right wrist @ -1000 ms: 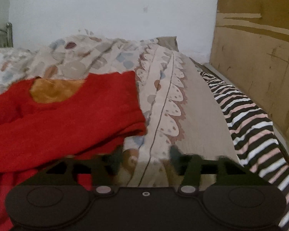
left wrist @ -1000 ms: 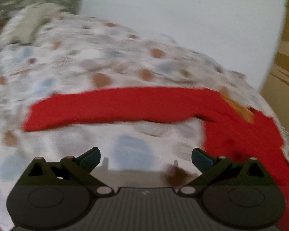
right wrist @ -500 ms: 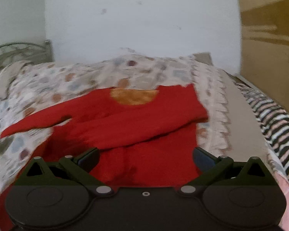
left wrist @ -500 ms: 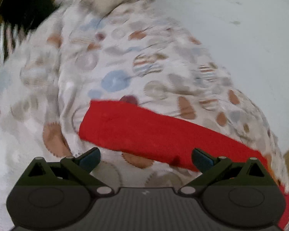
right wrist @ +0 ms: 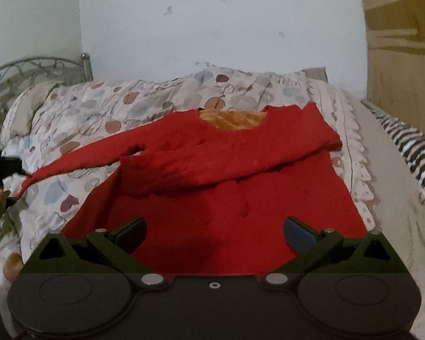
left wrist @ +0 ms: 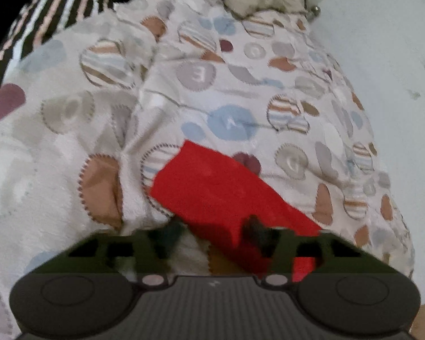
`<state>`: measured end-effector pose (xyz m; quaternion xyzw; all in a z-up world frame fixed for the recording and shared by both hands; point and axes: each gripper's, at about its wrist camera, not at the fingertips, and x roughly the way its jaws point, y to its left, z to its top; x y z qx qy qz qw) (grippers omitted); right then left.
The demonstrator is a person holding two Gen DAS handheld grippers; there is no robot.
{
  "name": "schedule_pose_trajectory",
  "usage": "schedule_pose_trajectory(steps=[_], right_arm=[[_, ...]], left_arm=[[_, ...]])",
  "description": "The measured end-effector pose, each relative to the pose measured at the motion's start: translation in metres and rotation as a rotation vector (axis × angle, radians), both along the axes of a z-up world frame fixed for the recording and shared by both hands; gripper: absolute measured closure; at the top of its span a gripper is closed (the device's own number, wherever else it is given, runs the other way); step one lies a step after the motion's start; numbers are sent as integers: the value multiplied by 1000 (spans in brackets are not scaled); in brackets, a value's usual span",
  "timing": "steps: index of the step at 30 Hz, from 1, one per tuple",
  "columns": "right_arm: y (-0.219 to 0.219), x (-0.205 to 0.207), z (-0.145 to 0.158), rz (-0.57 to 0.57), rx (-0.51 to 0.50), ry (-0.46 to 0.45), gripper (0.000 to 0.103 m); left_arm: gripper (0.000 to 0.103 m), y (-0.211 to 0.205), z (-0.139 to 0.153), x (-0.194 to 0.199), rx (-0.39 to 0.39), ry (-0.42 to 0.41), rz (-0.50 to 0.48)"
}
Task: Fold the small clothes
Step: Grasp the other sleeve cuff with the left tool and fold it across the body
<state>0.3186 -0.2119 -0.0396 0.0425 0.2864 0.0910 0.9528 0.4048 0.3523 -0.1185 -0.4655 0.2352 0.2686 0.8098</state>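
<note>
Closing in on red sleeve (left wrist: 218,192) with left gripper (left wrist: 212,235): jaws have just been narrowing, cloth between fingertips, but blur means can't tell if pads actually pinch yet. Sleeve long axis runs diagonal, cuff ahead-left of claw, rest trailing back right toward body. Red sweater (right wrist: 226,198) flat on patterned quilt (right wrist: 104,113), other sleeve already across chest. Right gripper (right wrist: 214,231) wide apart, empty, hovering over hem. Left hand clearly nearer sleeve.
</note>
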Motion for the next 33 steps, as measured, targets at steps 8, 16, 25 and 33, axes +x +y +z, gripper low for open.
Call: schedule_pose_trajectory(steps=[8,16,25,33], right_arm=[[-15,-7,1,-28,40,5,0],[-32,-21,9,-64,75,-46,0],[-60,-39,26,-136,118,-101,0],[-93,-61,28,-238,101,-116,0]], left_arm=[[93,-11,35,2,175,-137,-62],[94,-91,144,26,547,-420,-366],[94,-234,214,34,675,-669,-786],[95,-352,173,34,696,-634,-1141]])
